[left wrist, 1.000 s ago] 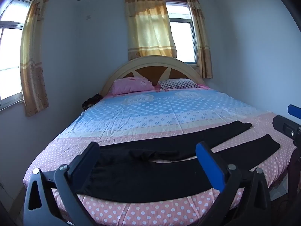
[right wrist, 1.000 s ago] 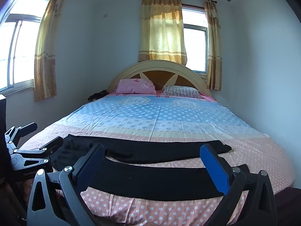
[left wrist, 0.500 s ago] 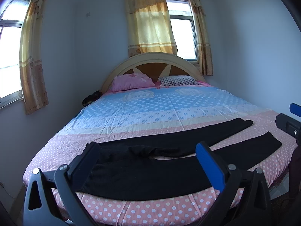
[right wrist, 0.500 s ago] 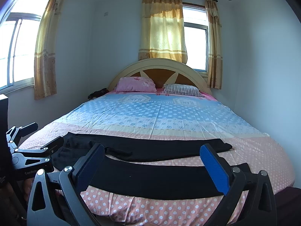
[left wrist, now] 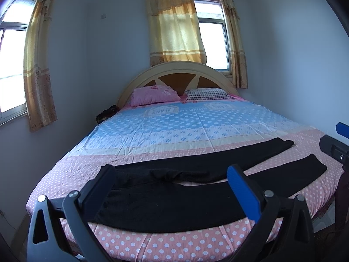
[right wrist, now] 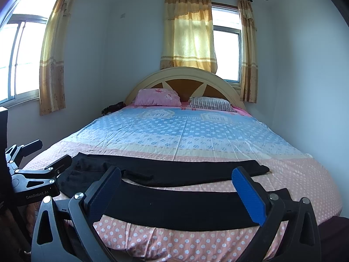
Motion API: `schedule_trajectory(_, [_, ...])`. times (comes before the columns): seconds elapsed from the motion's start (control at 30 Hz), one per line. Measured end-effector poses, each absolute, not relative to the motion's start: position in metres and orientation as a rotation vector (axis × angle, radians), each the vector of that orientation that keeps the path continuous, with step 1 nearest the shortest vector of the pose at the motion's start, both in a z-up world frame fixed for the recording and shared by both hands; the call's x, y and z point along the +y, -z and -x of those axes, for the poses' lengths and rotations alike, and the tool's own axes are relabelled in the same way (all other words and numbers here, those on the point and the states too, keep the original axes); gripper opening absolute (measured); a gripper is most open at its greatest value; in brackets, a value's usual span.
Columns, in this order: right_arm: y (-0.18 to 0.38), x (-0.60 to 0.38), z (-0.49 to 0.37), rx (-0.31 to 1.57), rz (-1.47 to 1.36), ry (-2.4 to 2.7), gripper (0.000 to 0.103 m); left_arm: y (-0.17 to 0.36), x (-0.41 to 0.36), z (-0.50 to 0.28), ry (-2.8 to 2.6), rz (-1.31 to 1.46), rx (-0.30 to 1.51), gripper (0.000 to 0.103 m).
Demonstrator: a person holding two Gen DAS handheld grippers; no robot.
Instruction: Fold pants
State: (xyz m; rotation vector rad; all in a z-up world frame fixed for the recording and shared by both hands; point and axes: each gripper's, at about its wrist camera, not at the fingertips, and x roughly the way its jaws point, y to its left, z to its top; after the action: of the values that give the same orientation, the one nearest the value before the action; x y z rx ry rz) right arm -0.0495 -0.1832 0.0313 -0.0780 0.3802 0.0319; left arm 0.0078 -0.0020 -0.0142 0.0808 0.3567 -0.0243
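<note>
Black pants (left wrist: pixel 178 198) lie spread flat across the foot of the bed (left wrist: pixel 174 131), waist to the left, two legs running right and splayed apart. They also show in the right wrist view (right wrist: pixel 185 205). My left gripper (left wrist: pixel 170 181) is open and empty, held in front of the bed near the waist end. My right gripper (right wrist: pixel 176 185) is open and empty, in front of the near leg. The left gripper also shows at the left edge of the right wrist view (right wrist: pixel 52 155).
A pink pillow (left wrist: pixel 154 95) and a striped pillow (left wrist: pixel 207 93) lie at the headboard. A dark object (left wrist: pixel 106 114) sits at the bed's far left corner. Walls stand close on both sides, with curtained windows behind and at the left.
Both views have tilted slightly, so the bed and pants sit a little higher in the left wrist view. The pants have not moved. Both grippers stay open.
</note>
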Motion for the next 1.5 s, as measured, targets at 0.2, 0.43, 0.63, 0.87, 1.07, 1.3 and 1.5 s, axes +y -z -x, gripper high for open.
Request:
schedule_trajectory(0.2, [-0.031,-0.183,0.049,0.383,0.077,-0.033,0.102,0.014,-0.001,-0.008,0.024,-0.082,0.357,0.103])
schedule_trajectory(0.43, [-0.028,-0.181,0.048,0.39,0.085,-0.038,0.102,0.013,0.001,-0.008,0.022,-0.076,0.354,0.103])
schedule_trajectory(0.63, [-0.026,-0.18,0.047,0.396,0.087,-0.038,0.102,0.014,0.002,-0.009,0.021,-0.077,0.355,0.103])
schedule_trajectory(0.87, [-0.026,-0.18,0.047,0.396,0.087,-0.038,0.102,0.013,0.003,-0.009,0.022,-0.075,0.354,0.103])
schedule_trajectory(1.07, [-0.025,-0.18,0.047,0.397,0.087,-0.037,0.102,0.013,0.002,-0.009,0.02,-0.078,0.354,0.103])
schedule_trajectory(1.3, [-0.023,-0.18,0.046,0.401,0.088,-0.037,0.102,0.014,0.003,-0.009,0.023,-0.076,0.357,0.103])
schedule_trajectory(1.5, [-0.021,-0.18,0.045,0.407,0.092,-0.036,0.102,0.015,0.003,-0.009,0.022,-0.075,0.36,0.103])
